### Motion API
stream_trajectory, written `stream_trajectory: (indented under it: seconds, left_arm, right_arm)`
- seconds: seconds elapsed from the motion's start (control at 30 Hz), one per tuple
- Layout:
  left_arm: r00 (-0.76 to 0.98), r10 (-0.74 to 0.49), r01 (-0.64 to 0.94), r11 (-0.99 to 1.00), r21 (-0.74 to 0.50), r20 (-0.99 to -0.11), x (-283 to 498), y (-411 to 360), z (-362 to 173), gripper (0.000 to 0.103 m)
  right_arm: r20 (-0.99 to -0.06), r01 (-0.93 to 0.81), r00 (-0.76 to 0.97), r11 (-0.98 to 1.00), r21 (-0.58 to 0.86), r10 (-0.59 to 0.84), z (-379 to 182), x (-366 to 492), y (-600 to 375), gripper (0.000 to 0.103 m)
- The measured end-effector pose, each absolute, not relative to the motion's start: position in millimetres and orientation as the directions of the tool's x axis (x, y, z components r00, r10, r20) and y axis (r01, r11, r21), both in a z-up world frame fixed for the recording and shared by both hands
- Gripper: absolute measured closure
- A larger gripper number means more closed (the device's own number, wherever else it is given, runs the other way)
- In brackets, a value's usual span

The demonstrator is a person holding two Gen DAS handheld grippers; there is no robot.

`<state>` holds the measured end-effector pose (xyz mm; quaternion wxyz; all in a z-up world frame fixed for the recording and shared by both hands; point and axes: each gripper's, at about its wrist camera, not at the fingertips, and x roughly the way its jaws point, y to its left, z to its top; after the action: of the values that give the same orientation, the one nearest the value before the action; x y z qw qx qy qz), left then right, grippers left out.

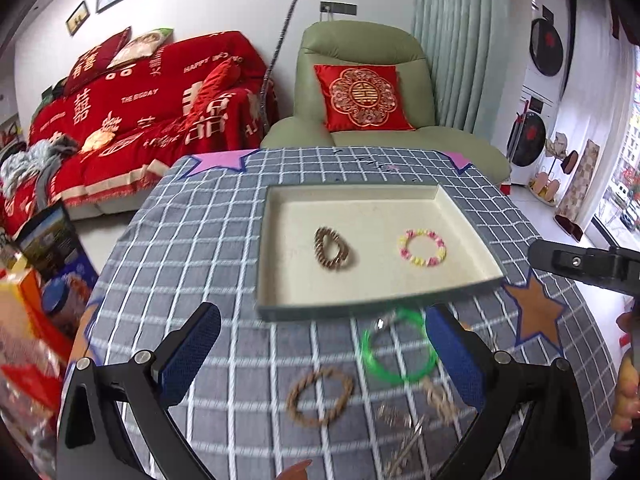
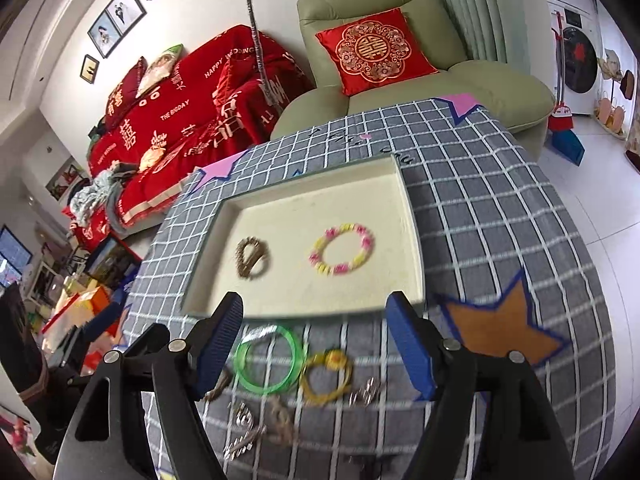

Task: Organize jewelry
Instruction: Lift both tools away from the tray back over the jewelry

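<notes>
Green bangle lies between the open right hand-held gripper fingers.

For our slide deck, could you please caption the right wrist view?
Open right claw above green bangle and yellow bracelet; two bracelets lie in cream tray.

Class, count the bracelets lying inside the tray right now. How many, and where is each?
2. A brown bracelet lies in the left part of the tray, and a pink-and-yellow beaded bracelet lies to its right. Neither touches the other. The tray floor shows fully, so none looks hidden.
</notes>
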<state>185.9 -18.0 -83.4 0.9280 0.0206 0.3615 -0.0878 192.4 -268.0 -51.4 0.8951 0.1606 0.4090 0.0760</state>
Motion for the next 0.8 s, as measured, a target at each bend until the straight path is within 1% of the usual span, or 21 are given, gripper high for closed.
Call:
stream_trajectory:
  seconds: [0.23, 0.3, 0.37, 0.63, 0.8]
  left_arm:
    - [0.718, -0.146, 0.158, 0.986, -0.046, -0.68, 142, 1, -85, 0.0]
    - [0.716, -0.129, 0.148, 0.988, -0.03, -0.686, 132, 4, -87, 0.0]
    - [0.715, -0.112, 0.143, 0.99, -0.014, -0.69, 123, 6, -92, 0.0]
    - [0.704, -0.067, 0.122, 0.992, 0.028, -0.707, 96, 16, -108, 0.0]
    - [0.69, -0.025, 0.09, 0.995, 0.052, -0.724, 89, 25, -121, 0.0]
  right_arm:
    - [-0.715, 0.0, 0.65, 0.941, 0.338, 0.257, -54, 149, -260, 0.021]
    - [-0.718, -0.004, 0.649, 0.945, 0.326, 0.251, -54, 138, -258, 0.02]
    - [-0.72, -0.008, 0.649, 0.948, 0.318, 0.246, -55, 127, -255, 0.014]
    - [-0.733, 0.021, 0.639, 0.947, 0.319, 0.233, -65, 99, -259, 0.014]
    - [-0.736, 0.044, 0.635, 0.94, 0.339, 0.236, -77, 85, -264, 0.012]
